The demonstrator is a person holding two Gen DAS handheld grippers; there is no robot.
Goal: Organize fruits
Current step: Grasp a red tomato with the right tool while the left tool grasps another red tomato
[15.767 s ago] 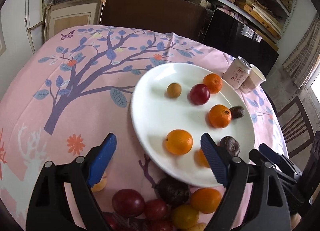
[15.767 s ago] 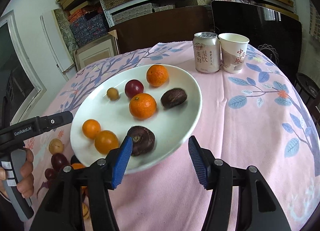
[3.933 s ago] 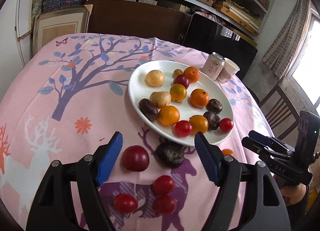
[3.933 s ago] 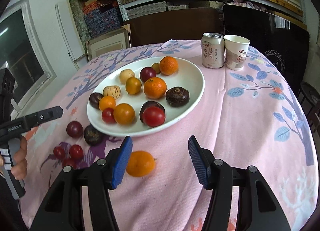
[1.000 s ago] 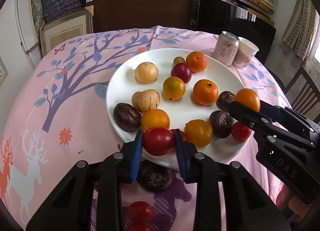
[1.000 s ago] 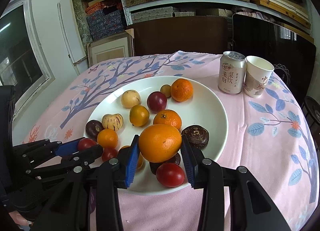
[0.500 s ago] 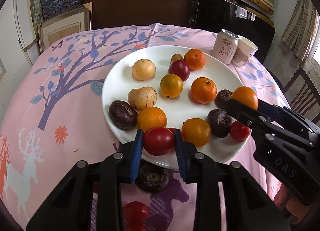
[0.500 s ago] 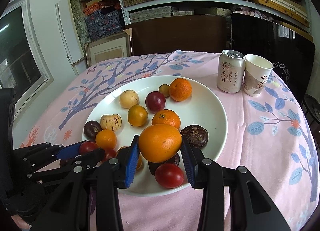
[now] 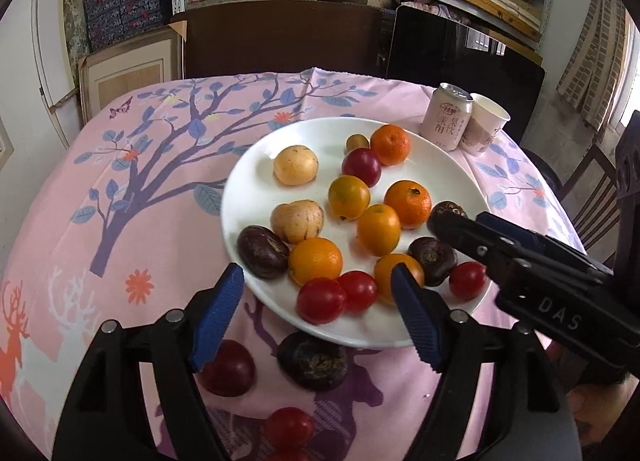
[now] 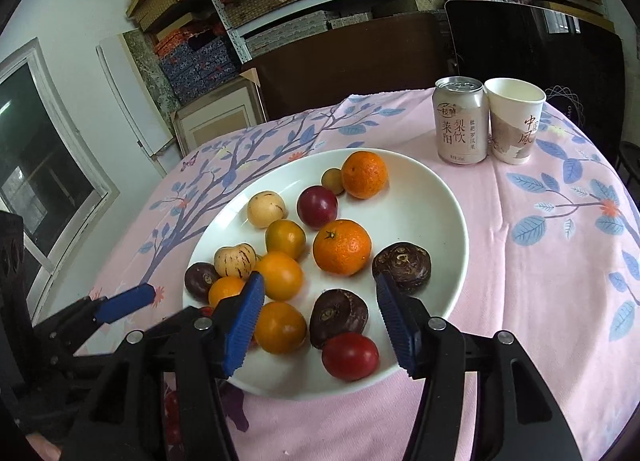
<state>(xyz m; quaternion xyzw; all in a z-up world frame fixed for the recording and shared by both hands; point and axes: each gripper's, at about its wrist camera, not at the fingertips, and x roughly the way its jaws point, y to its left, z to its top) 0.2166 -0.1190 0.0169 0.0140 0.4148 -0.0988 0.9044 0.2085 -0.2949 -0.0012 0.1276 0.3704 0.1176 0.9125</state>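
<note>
A white plate (image 9: pixel 256 181) (image 10: pixel 440 213) on the pink cloth holds several oranges, tomatoes, pale melons and dark fruits. My left gripper (image 9: pixel 316 315) hangs over the plate's near rim, its jaws opening. A red tomato (image 9: pixel 320 300) lies on the plate between them, free of the pads. My right gripper (image 10: pixel 320 319) (image 9: pixel 464 221) is over the plate's right side, its jaws opening too. An orange (image 10: pixel 279 275) (image 9: pixel 378 229) rests on the plate just past its left fingertip. A dark fruit (image 10: pixel 338 317) lies below the gap, untouched.
Off the plate, on the cloth near me, lie a dark red plum (image 9: pixel 226 367), a dark wrinkled fruit (image 9: pixel 314 361) and a small tomato (image 9: pixel 290 427). A drink can (image 10: pixel 462 125) and a paper cup (image 10: pixel 516 125) stand behind the plate. A chair (image 9: pixel 592 189) is at the right.
Both grippers have opened. The tomato left the left jaws and now lies on the plate's near edge. The orange left the right jaws and rests among the fruit.
</note>
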